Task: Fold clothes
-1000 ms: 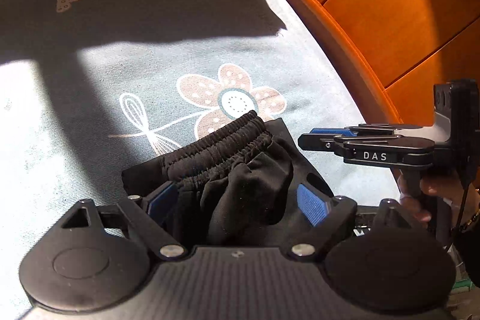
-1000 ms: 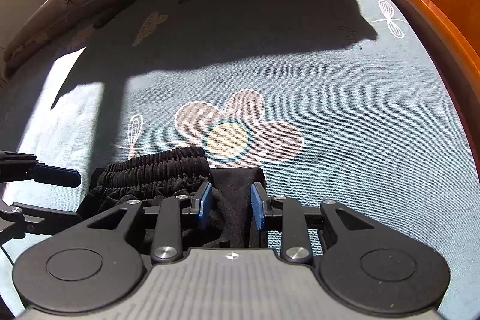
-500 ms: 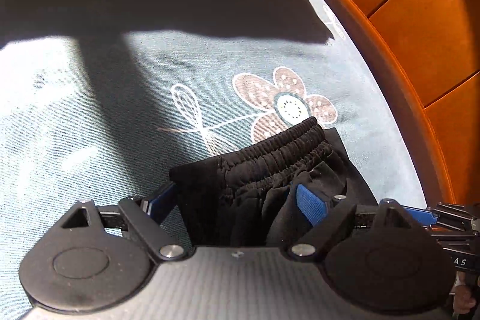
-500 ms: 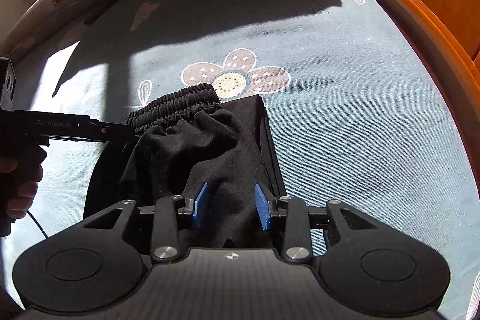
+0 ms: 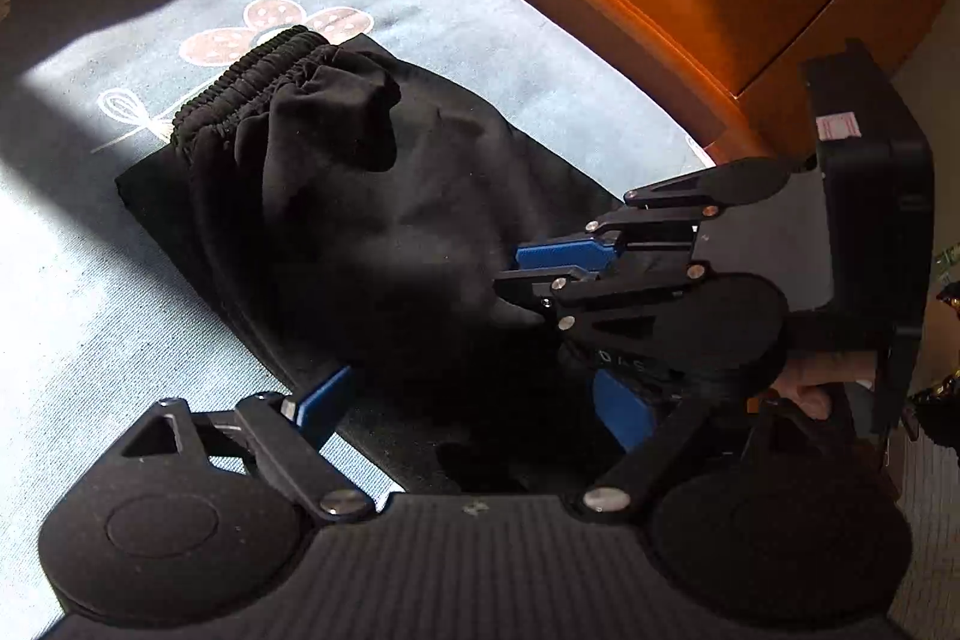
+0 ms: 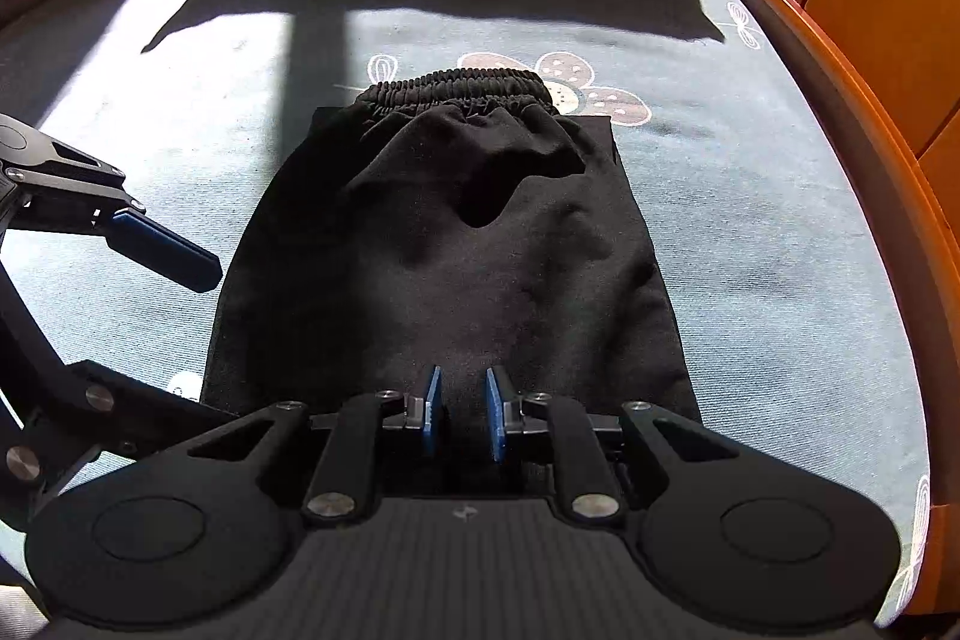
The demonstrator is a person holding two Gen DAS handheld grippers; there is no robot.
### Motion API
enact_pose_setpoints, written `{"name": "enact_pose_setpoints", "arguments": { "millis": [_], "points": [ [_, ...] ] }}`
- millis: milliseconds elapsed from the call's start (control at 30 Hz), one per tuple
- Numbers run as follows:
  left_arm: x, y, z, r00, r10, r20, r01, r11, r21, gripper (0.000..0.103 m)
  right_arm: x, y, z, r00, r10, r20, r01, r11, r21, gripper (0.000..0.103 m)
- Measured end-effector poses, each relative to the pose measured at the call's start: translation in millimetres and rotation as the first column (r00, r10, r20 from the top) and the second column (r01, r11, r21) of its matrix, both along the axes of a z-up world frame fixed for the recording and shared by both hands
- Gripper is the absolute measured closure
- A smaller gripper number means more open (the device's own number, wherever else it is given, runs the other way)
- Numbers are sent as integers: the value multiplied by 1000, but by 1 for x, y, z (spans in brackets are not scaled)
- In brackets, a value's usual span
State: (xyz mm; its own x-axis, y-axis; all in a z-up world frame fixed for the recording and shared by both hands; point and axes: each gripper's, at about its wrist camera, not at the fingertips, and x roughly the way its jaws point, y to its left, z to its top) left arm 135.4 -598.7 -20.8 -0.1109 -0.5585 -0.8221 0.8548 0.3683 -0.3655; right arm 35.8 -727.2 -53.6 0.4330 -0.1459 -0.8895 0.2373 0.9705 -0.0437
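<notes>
The shorts [image 6: 456, 244] lie on the bedsheet [image 6: 750, 220], the waistband [image 6: 456, 85] at the far end, partly over a printed flower [image 6: 591, 91]. The right gripper [image 6: 461, 412] is at the near edge of the shorts, the left gripper [image 5: 474, 409] at their left side. A wooden frame [image 6: 864, 148] runs along the right of the sheet.

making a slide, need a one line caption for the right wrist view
Right gripper pinching the near edge of black shorts on a flowered bedsheet, left gripper open alongside.
</notes>
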Motion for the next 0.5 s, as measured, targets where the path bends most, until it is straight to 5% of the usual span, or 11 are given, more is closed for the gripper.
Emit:
{"name": "enact_pose_setpoints", "arguments": {
  "millis": [67,367,500],
  "points": [
    [-4,7,2,998,-46,30,45,999,10,16,4,4,-15,1000,-15,-23,14,1000,-28,85],
    [-10,22,7,994,-73,82,72,997,22,16,-10,6,15,997,-73,18,73,997,-2,84],
    [-25,8,2,995,-68,69,68,998,14,16,-7,1,-8,998,-57,-28,57,998,20,83]
  ]
}}
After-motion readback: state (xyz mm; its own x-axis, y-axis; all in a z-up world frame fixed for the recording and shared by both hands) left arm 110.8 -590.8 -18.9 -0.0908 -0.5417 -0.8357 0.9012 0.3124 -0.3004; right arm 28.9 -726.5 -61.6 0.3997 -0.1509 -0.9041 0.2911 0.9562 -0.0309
